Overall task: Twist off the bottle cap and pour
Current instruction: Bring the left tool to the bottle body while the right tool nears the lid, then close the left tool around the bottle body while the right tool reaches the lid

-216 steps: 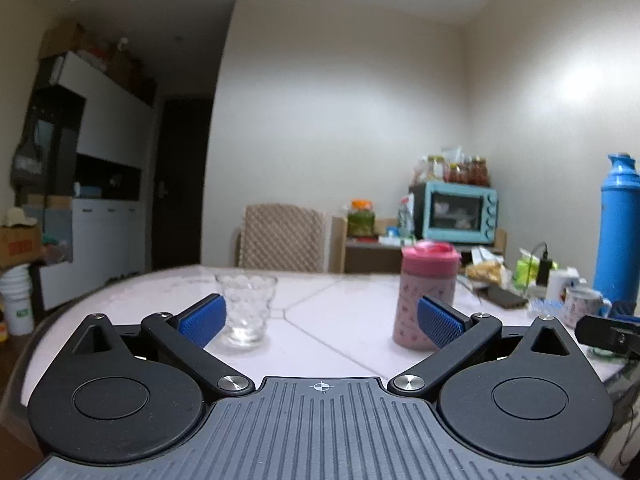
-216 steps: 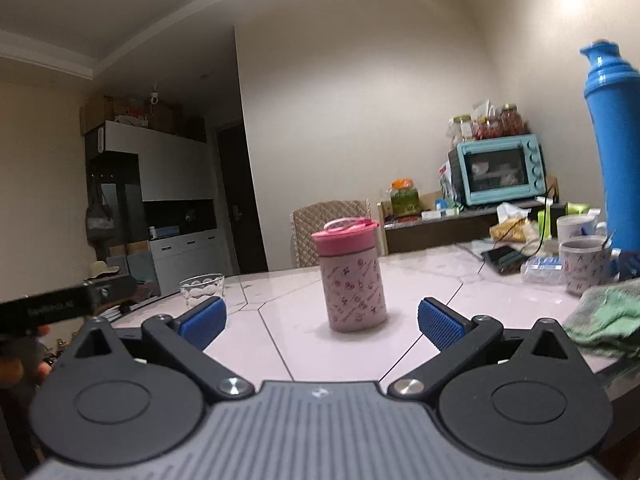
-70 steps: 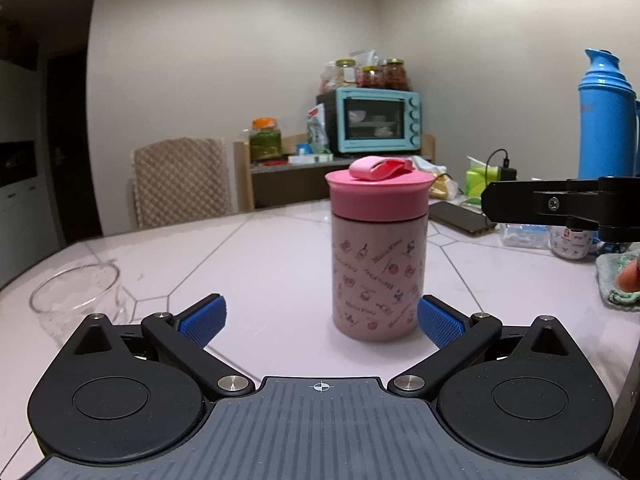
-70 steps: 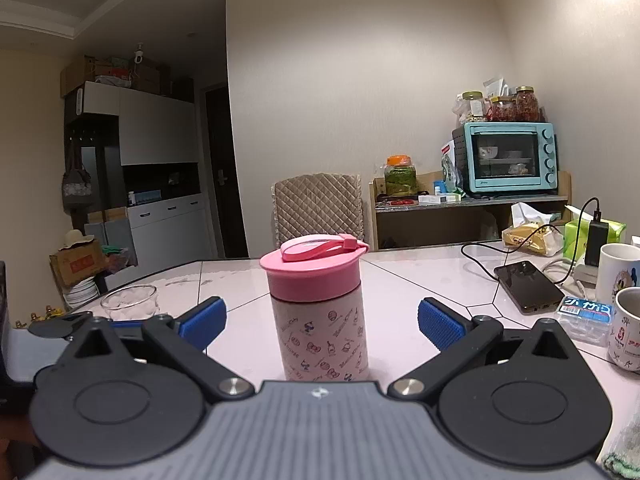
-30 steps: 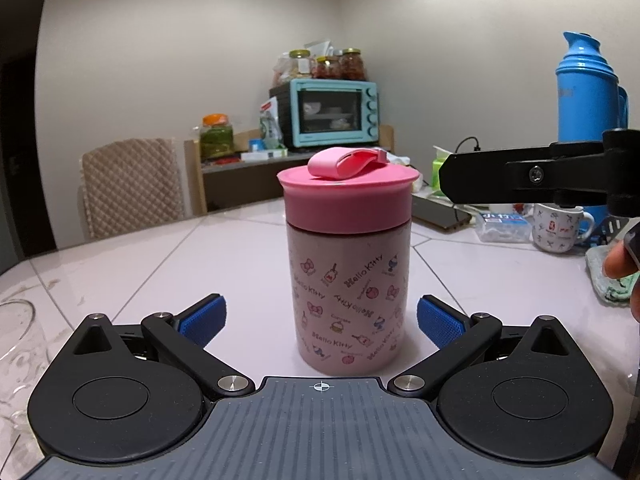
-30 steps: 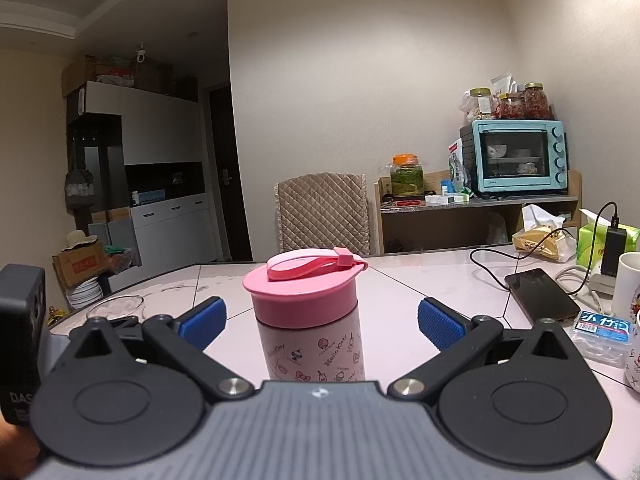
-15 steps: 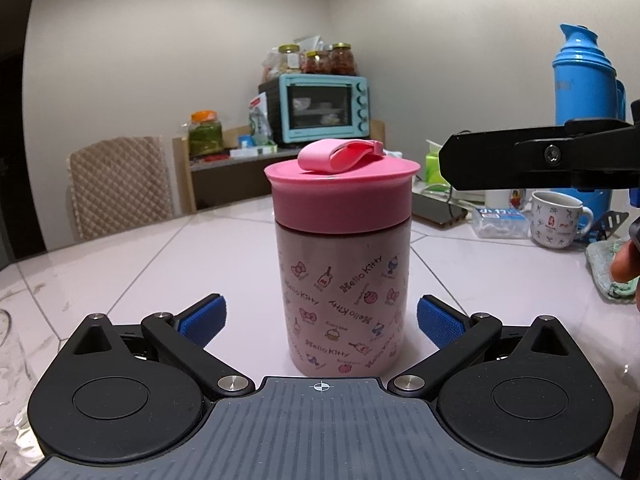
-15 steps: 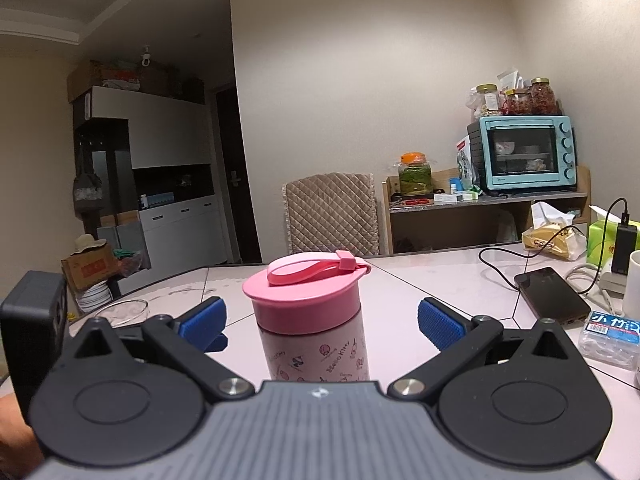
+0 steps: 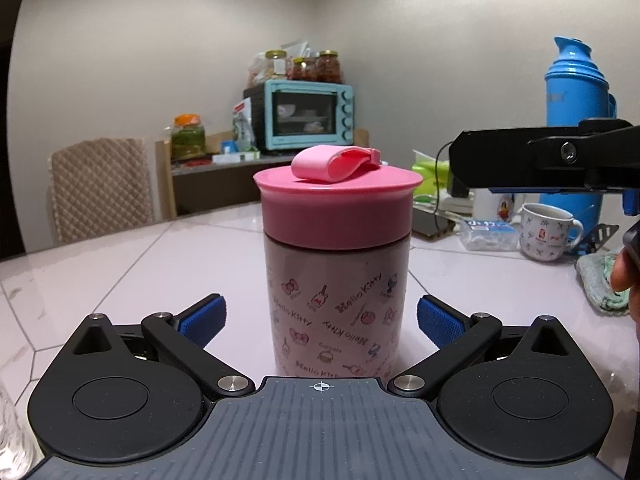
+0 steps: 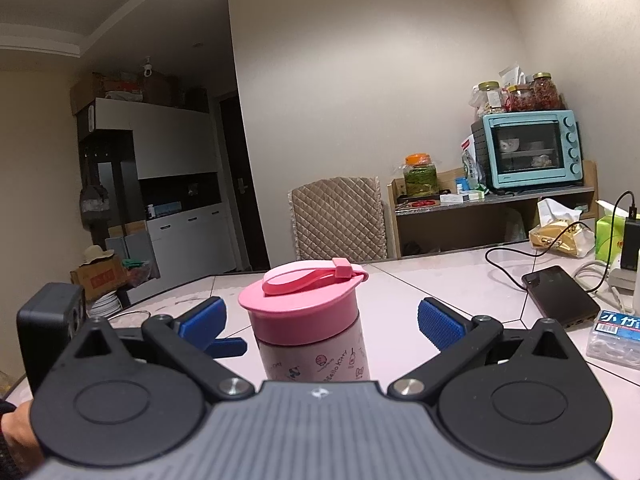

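Both claws spread wide, gripping nothing: left gripper (image 9: 320, 316) flanks the capped "Hello Kitty" bottle (image 9: 336, 300), right gripper (image 10: 320, 320) flanks its cap (image 10: 298, 306).

Warm, dim indoor light came from overhead. A soft bright patch lay on the wall (image 10: 400, 40), and the tabletop (image 9: 180, 248) showed faint glare. Both views bent strongly at the edges, with dark corners. The glass (image 9: 10, 432) at the frame edge was blurred.
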Demonstrator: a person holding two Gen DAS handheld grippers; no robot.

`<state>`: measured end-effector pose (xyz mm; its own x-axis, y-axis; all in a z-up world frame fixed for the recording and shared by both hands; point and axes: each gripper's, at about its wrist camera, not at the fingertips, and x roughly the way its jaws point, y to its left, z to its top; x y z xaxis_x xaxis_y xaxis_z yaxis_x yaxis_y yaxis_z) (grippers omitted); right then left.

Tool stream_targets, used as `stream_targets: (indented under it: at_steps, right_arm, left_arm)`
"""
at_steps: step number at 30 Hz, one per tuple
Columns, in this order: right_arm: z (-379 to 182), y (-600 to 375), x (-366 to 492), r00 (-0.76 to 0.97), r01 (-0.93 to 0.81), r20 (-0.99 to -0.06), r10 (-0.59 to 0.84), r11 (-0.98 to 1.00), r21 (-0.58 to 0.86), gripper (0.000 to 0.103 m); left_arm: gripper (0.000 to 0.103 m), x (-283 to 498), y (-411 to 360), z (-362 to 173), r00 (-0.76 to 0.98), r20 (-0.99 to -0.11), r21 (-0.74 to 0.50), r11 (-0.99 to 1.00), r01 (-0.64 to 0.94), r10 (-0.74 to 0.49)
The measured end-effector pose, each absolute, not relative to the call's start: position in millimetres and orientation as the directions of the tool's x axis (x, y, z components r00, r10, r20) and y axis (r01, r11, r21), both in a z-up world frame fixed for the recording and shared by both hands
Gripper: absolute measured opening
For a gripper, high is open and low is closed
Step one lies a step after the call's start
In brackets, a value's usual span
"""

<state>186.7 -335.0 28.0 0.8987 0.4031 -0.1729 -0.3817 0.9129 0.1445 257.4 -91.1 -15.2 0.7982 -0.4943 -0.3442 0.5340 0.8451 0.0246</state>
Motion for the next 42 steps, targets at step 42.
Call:
stream_targets:
  at_steps: [42]
  right_arm:
    - [21,-324,227,0.851,-0.469,-0.221,0.476,0.879,0.086,0.103]
  left_arm:
    - [0.103,290,-98,-20,0.682,-0.346,0.056,0.711,0.701,-0.645]
